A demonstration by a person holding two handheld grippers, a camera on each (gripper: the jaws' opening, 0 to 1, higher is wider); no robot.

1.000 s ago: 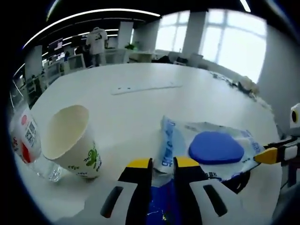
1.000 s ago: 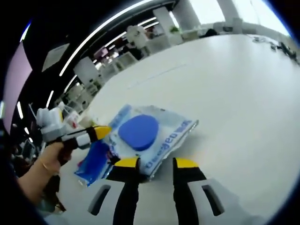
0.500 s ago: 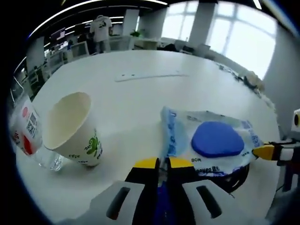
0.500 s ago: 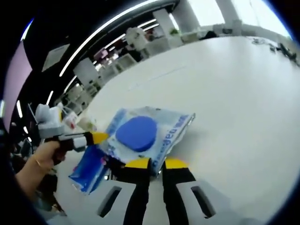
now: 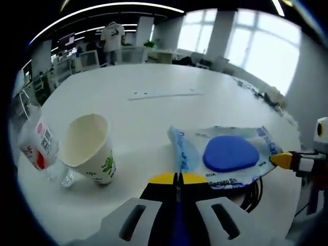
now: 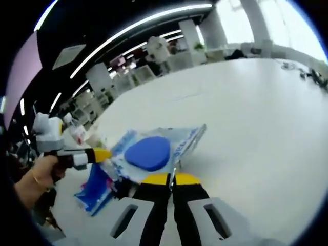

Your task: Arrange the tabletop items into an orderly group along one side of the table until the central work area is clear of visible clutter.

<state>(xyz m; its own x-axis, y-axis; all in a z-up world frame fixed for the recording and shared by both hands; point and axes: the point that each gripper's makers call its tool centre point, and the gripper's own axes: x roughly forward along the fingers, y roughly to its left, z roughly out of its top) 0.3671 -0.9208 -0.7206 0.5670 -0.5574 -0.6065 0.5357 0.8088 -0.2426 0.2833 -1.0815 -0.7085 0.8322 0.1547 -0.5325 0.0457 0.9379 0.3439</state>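
Your left hand-held gripper [image 5: 177,178] pinches one edge of a clear packet [image 5: 225,156] with a blue pad; your right hand-held gripper [image 6: 171,179] clamps the opposite edge, holding it just above the white counter [image 5: 154,110]. Left of the packet, a paper cup [image 5: 90,148] lies tipped beside a bottle [image 5: 38,151].

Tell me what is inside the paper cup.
In the left gripper view the paper cup lies tilted, mouth open; its pale inner wall looks empty. The bottom is not clearly visible.
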